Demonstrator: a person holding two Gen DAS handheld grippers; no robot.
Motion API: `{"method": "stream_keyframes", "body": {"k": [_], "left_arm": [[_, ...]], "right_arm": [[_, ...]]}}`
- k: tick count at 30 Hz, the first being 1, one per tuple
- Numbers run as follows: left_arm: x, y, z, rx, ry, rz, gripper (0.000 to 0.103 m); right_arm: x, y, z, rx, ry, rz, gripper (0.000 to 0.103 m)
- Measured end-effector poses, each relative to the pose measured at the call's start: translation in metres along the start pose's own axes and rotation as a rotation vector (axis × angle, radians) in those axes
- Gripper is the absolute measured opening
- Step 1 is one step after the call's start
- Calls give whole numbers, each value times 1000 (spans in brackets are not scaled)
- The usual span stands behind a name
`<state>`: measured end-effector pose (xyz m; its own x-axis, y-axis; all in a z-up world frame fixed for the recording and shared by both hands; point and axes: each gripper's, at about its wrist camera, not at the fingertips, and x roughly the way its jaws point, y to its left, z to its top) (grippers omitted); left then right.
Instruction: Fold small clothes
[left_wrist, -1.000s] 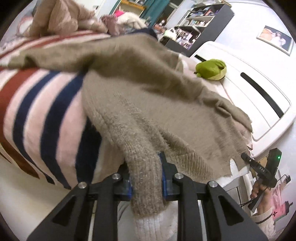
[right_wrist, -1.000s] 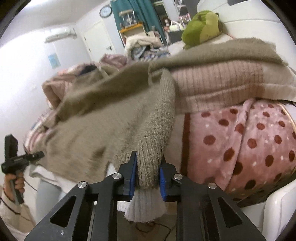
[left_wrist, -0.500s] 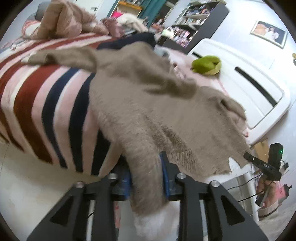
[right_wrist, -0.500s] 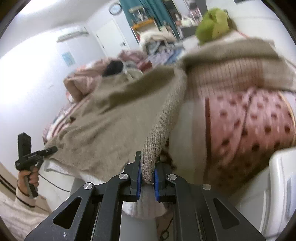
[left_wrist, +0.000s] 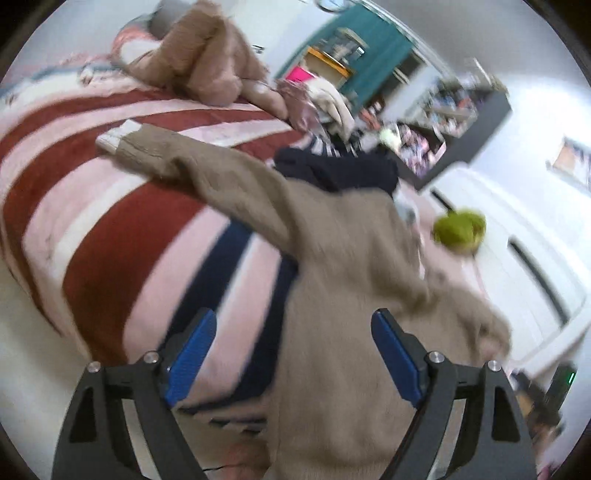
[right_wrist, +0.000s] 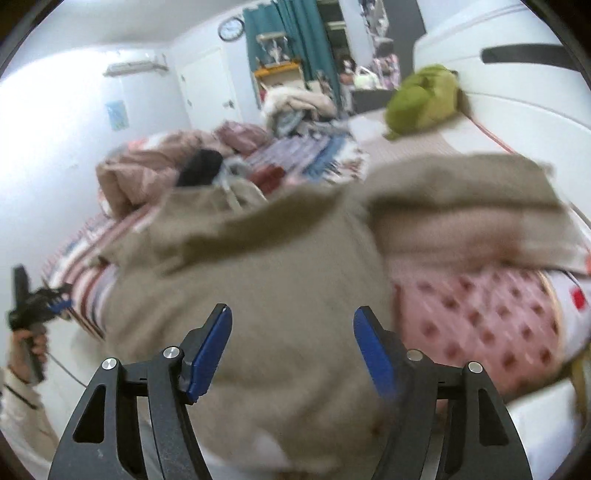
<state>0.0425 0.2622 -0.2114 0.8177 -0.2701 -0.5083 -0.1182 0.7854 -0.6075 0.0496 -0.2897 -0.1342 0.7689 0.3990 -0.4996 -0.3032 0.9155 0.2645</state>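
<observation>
A cluttered bedroom: a bed under a striped blanket (left_wrist: 122, 229) in red, pink and navy, with a white headboard (left_wrist: 517, 258) at the right and a dark shelf unit far back. The beige knit sweater (left_wrist: 332, 280) lies spread across the bed, one sleeve stretched out to the far left with its pale cuff (left_wrist: 114, 138) flat on the stripes, and the near hem hanging over the mattress edge.

The left gripper (left_wrist: 291, 350) stands wide open over the hem, holding nothing; the right gripper (right_wrist: 291, 350) is likewise spread wide and empty above the sweater's body.

With so much knit draped off the near edge, the sweater's weight may drag it floorward, or bunch it before any fold is made. A dark garment (left_wrist: 336, 173) touches the collar end, and a green plush toy (right_wrist: 421, 99) sits near the headboard; a heap of pinkish-brown fabric (left_wrist: 207, 70) occupies the far left. A polka-dot pink cover (right_wrist: 476, 321) lies under the right side. Either neighbour could snag a sleeve swung inward.
</observation>
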Motion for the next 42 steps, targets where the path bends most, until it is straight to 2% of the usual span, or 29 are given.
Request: {"method": "stream_keyframes", "body": {"k": [2, 6, 11, 14, 17, 19, 21, 23, 26, 29, 31, 36, 39, 40, 42], "left_arm": [[18, 17, 21, -62, -20, -9, 83], [58, 45, 54, -113, -31, 37, 83], [99, 73, 86, -141, -41, 68, 82], [116, 79, 101, -123, -61, 100, 75], [133, 93, 116, -169, -81, 123, 56], [138, 103, 125, -225, -93, 149, 25], [141, 116, 131, -299, -95, 144, 9], [138, 115, 131, -291, -114, 147, 8], [122, 89, 136, -159, -181, 228, 8], [90, 65, 149, -80, -286, 271, 7], [69, 41, 154, -6, -327, 254, 7], [41, -43, 145, 281, -333, 220, 8], [35, -113, 115, 454, -284, 112, 8], [40, -145, 94, 540, -224, 46, 8], [58, -188, 50, 665, -113, -27, 10]], "right_arm": [[10, 11, 14, 7, -30, 45, 65], [42, 37, 40, -22, -41, 102, 66], [79, 52, 53, -62, 1, 98, 66], [98, 53, 53, -57, 30, 96, 66], [112, 52, 50, -28, 62, 128, 66], [119, 51, 49, -14, 74, 137, 66], [123, 52, 46, -13, 85, 125, 66], [125, 51, 45, 9, 94, 124, 66], [119, 51, 43, 40, 79, 165, 66], [108, 54, 42, 9, 58, 152, 66], [99, 54, 42, 0, 48, 154, 66], [76, 50, 37, 21, 9, 204, 66], [61, 49, 33, -4, -15, 200, 66], [56, 48, 31, -16, -22, 197, 66], [47, 46, 28, -39, -34, 205, 69]]}}
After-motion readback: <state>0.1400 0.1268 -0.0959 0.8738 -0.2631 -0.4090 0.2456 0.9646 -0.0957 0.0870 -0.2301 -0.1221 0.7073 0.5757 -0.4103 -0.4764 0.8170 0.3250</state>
